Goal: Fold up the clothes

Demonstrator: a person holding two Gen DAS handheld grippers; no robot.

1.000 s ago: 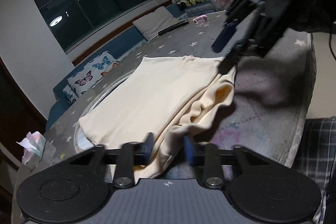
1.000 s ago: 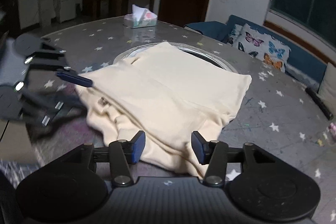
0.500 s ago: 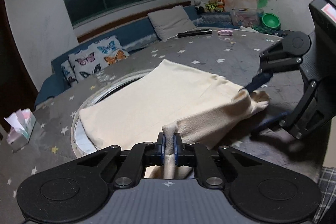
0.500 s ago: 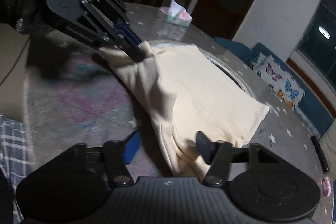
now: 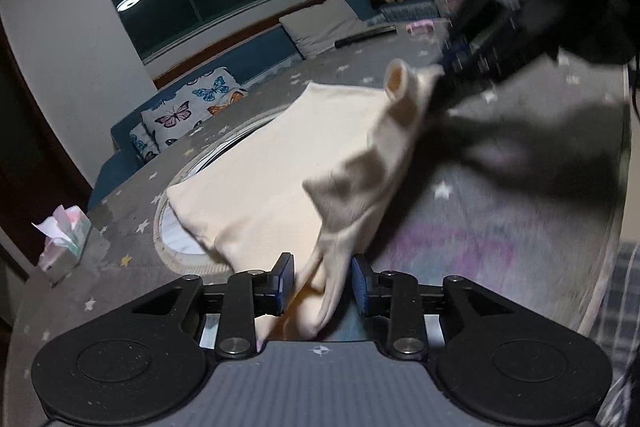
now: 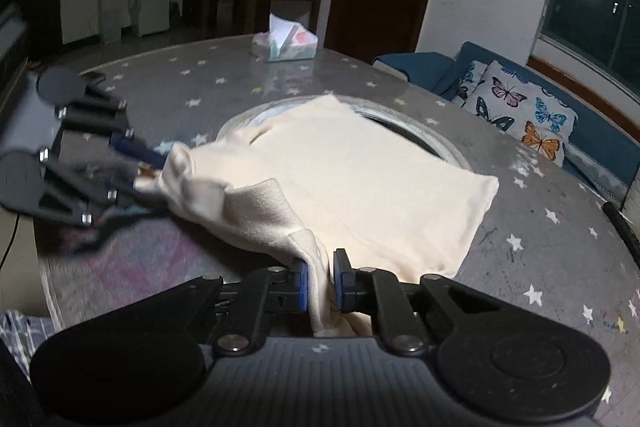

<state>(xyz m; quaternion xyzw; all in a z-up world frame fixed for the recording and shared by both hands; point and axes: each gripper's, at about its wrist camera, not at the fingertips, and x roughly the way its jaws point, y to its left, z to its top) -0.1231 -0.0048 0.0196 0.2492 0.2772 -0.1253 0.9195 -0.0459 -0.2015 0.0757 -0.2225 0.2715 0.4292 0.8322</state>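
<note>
Cream garment: near edge lifted off the table.
Right gripper: closing, pinching cloth.
Left gripper: opening (cloth between, loose).
Next: likely regrip, carry fold over.

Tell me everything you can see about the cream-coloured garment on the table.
The cream garment is soft, plain knit-like cloth, already folded into a rough rectangle lying over a round inset in the grey star-patterned table. Its far part lies flat; the near edge is bunched and lifted. The right claw is closing on one near fold. The left claw is opening, with another bunched corner between its pads, which do not seem to press on it.
</note>
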